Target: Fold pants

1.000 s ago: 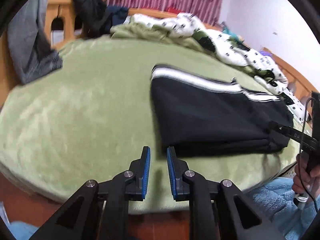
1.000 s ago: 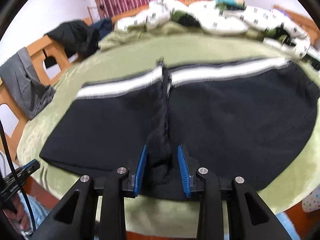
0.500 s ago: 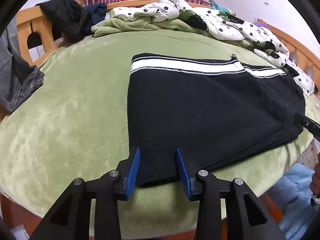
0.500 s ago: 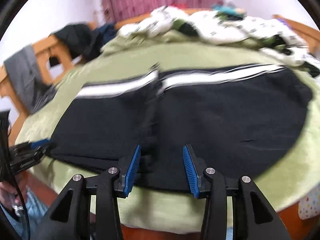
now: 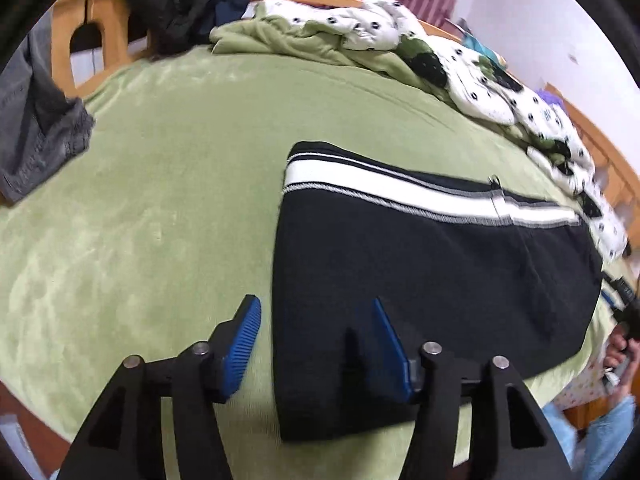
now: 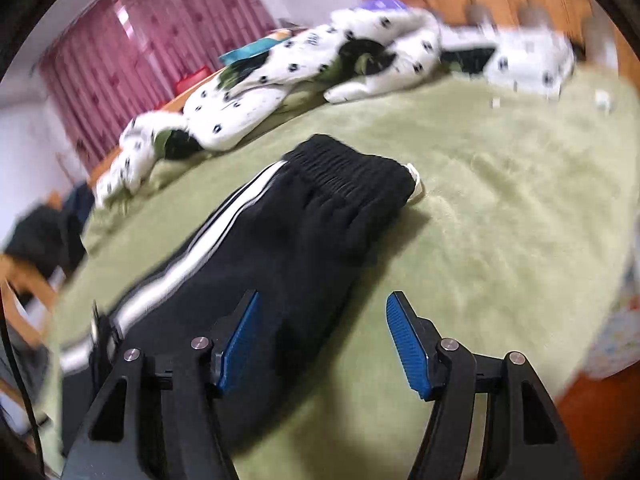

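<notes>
The black pants (image 5: 420,264) lie flat on the bed, folded lengthwise into a long band with a white side stripe (image 5: 380,188) along the far edge; in the right wrist view the same pants (image 6: 288,248) run away from the camera to the gathered elastic waistband (image 6: 348,168) at the far end.

The left gripper (image 5: 316,336) hangs over the near left corner of the pants, its jaws opening: the left blue pad sits over bare blanket, the right one over black cloth, and the pants' edge runs between them unpinched. The right gripper (image 6: 324,336) also has its jaws opening; its left pad is over the pants, its right pad over the blanket, and neither pad presses on the cloth. A hand (image 5: 622,348) of the person shows at the right edge of the left wrist view.

The bed is covered by a green plush blanket (image 5: 168,200). A white quilt with black spots (image 5: 480,76) is bunched along the far side, dark clothes (image 5: 168,4) are piled by the wooden bed frame (image 5: 80,32), and grey jeans (image 5: 36,128) hang at the left. Behind stand red-pink curtains (image 6: 132,64) and a white wall (image 5: 560,20).

A second ago the left gripper's pads stood nearly together over bare blanket, short of the pants; now they straddle the corner. The right gripper then held a bunched ridge of cloth at the middle of the pants between its pads; now it faces the waistband end with nothing gripped, and its view is blurred.
</notes>
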`<state>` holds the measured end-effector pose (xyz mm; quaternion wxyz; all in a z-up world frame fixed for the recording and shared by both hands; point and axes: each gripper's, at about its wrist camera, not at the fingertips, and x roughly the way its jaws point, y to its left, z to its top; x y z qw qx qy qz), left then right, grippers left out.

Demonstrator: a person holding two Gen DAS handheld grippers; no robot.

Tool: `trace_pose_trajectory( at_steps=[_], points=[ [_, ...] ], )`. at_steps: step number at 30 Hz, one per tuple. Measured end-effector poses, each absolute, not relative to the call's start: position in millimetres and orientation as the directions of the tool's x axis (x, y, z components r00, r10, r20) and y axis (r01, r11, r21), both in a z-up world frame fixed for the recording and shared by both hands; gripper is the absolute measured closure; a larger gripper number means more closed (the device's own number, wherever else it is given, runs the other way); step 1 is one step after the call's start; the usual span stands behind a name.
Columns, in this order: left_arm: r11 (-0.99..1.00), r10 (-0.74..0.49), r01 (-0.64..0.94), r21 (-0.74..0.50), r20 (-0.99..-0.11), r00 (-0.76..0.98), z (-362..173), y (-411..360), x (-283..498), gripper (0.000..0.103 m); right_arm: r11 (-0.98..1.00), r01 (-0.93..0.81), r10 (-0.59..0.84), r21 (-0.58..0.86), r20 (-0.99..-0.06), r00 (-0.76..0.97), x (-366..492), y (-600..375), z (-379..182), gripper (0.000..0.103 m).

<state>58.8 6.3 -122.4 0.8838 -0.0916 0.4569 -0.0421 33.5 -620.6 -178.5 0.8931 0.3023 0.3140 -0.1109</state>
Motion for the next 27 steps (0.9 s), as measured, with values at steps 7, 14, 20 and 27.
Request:
trace_pose_trajectory(
  at_steps=[7,14,20,27],
  points=[
    [0.948,-0.249,-0.038,-0.316,-0.81,0.53,-149.0,27.5,103.3,0.048,0.724,0.416,0.072,0.55,-0.66,0.748,102.7,-642.1,-213.3,0.035],
    [0.835,-0.457,-0.065,-0.547,-0.754,0.473,-180.6,48.7,143.7,0.062,0.707,0.404,0.08,0.581,-0.633,0.77,126.5,-651.1,-198.8,0.062],
    [0.862,-0.436,-0.021,-0.507,-0.76,0.482,-165.3,25.6,159.1,0.093,0.788,0.293,0.028,0.542,-0.506,0.862,107.8,-621.8,-136.2,0.074],
    [0.858,-0.47,0.072,-0.508,-0.721,0.509,-122.8,11.0,179.7,0.093,0.827,0.267,0.009,0.495,-0.485,0.874,77.7,-620.8,-109.1,0.074]
  ],
)
